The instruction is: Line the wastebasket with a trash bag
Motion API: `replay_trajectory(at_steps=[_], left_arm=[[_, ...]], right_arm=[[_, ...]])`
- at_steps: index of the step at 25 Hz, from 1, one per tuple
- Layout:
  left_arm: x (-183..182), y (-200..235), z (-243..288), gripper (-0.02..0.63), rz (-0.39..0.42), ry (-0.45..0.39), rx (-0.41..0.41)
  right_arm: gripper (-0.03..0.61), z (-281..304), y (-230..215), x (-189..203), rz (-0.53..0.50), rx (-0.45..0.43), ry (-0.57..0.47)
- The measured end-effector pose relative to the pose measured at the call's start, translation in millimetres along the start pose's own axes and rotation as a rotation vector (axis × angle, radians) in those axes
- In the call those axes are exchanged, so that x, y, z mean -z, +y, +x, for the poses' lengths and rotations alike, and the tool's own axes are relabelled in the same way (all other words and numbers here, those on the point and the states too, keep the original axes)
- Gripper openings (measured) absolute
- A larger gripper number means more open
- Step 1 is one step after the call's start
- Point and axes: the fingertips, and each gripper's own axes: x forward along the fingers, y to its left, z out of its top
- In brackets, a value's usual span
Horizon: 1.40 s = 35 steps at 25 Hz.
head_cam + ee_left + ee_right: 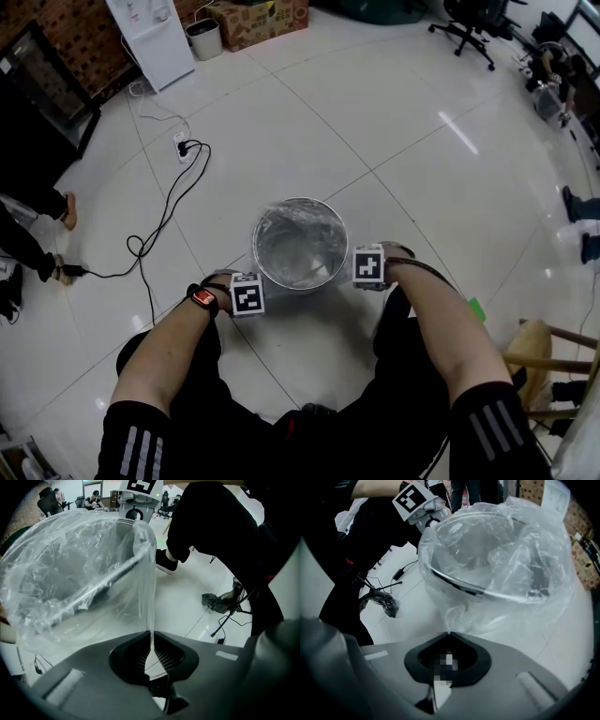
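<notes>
On floor (pixel 422 169), wastebasket (pixel 256 248) upright, mouth up; left gripper (pixel 151 638), right gripper (pixel 448 634) jaws seemingly pinch trash bag (pixel 70 569).

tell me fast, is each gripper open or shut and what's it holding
left gripper: jaws shut on the trash bag edge
right gripper: jaws shut on the trash bag's opposite edge

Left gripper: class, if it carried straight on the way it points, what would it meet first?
The left gripper, shut on the trash bag, points steeply down beside the wastebasket. Past the taut film it pinches, it would probably meet the floor first; depth is unclear.
</notes>
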Motion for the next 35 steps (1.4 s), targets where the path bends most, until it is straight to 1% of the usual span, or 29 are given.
replay_trajectory(at_steps=[1, 2, 3, 4, 5, 6, 7, 9, 13, 16, 18, 21, 23, 26, 28, 30, 31, 33, 35], left_arm=[[0, 1, 2, 0.026, 0.002, 0.003, -0.001], [0, 2, 2, 0.035, 0.005, 0.003, -0.005], [0, 4, 1, 0.048, 0.007, 0.002, -0.011], [1, 6, -1, 0.061, 0.006, 0.001, -0.014], [2, 7, -3, 0.077, 0.003, -0.002, -0.016], [4, 8, -5, 0.084, -0.003, -0.005, -0.016], [7, 8, -6, 0.092, -0.013, -0.005, -0.014], [11, 8, -10, 0.11, -0.03, -0.006, -0.009], [1, 5, -25, 0.121, -0.017, -0.065, -0.012], [3, -1, -28, 0.129, -0.027, -0.066, 0.007], [9, -8, -30, 0.129, -0.035, -0.045, 0.039], [8, -16, -43, 0.129, -0.043, -0.048, 0.085], [5, -24, -56, 0.129, -0.071, -0.063, 0.146], [-6, -32, -80, 0.129, -0.102, -0.124, 0.225], [-11, -29, -94, 0.129, -0.12, -0.158, 0.234], [-9, -15, -107, 0.127, -0.145, -0.18, 0.2], [-7, -3, -113, 0.127, -0.161, -0.193, 0.162], [-3, 27, -129, 0.126, -0.204, -0.226, 0.062], [6, 59, -141, 0.126, -0.265, -0.26, -0.038]], right_arm=[[0.008, -3, -13, -1, -0.019, 0.061, 0.003], [0.009, -4, -16, -5, -0.027, 0.072, -0.016], [0.013, -3, -8, -10, -0.011, 0.025, -0.048], [0.037, -4, 0, -14, 0.014, -0.025, -0.075], [0.076, -8, 2, -16, 0.034, -0.049, -0.098], [0.107, -14, 1, -19, 0.044, -0.054, -0.127], [0.118, -22, 0, -23, 0.048, -0.056, -0.163], [0.129, -39, 1, -30, 0.054, -0.077, -0.245], [0.156, -72, 4, -25, 0.092, -0.123, -0.384], [0.167, -90, 13, -18, 0.134, -0.196, -0.458], [0.17, -98, 13, -13, 0.157, -0.21, -0.492], [0.17, -112, -5, -7, 0.196, -0.149, -0.555], [0.17, -124, -22, -6, 0.231, -0.09, -0.601], [0.17, -134, -50, -4, 0.298, 0.022, -0.633], [0.17, -135, -62, -8, 0.341, 0.058, -0.654], [0.172, -133, -65, -15, 0.373, 0.048, -0.67], [0.172, -131, -66, -18, 0.382, 0.042, -0.667], [0.17, -124, -68, -22, 0.388, 0.04, -0.639], [0.164, -116, -70, -23, 0.389, 0.048, -0.607]])
